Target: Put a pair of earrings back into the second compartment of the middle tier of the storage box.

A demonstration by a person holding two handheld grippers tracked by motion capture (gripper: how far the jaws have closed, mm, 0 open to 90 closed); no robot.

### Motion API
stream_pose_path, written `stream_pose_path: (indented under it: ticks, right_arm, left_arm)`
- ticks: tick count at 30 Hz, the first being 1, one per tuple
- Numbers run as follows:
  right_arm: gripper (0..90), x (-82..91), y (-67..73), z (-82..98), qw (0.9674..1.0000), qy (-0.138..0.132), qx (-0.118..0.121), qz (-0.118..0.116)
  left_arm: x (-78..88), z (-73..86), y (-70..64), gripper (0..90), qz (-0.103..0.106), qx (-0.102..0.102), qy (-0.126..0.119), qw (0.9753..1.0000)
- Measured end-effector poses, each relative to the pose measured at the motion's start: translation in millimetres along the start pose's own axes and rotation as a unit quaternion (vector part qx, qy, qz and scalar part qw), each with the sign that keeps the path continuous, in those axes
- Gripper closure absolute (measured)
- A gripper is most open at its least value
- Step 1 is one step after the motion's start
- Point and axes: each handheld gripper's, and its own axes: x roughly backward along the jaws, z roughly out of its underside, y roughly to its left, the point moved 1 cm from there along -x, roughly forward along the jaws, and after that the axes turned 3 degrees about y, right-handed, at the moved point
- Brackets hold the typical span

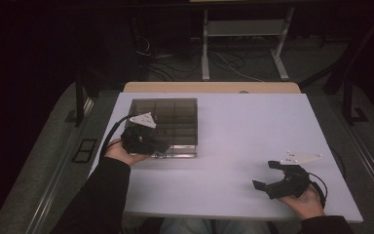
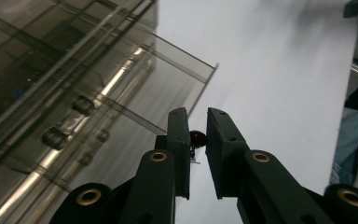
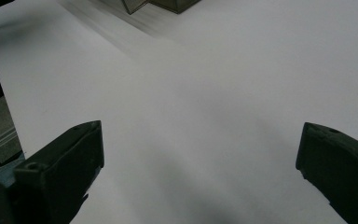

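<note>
Your left claw (image 1: 157,144) sits at the near-left corner of the smoky clear box (image 1: 168,122), on the left half of the white bench (image 1: 233,126). In the left gripper view its jaws are nearly shut, pinching a small dark-red bead (image 2: 197,136) w/ a thin metal bit under it — can't tell exactly what it is. The bead is held up off the bench, just beside the box's tilted clear flap (image 2: 182,65). Inside the box you can see dividers & a couple of small dark round parts (image 2: 56,138) along a shiny rail.

Your right claw (image 1: 268,176) is at the near-right of the bench, well apart from the box, jaws spread wide — nothing between them, just bare bench below. Right hand (image 1: 304,201) rests near the bench's near edge.
</note>
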Motion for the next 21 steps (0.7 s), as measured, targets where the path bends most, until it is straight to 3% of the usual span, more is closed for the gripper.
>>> stream_pose_path:
  ticks: [4,21]
  right_arm:
    - [0.5,0.1,0.3,0.1,1.0000,0.001,-0.002,-0.001]
    - [0.5,-0.8,0.5,0.1,1.0000,0.003,0.003,0.000]
  left_arm:
    - [-1.4,1.6,11.2,78.4,-0.010,0.016,-0.008,0.9998]
    - [-19.9,14.8,33.3,78.4,-0.032,0.052,-0.008,0.9981]
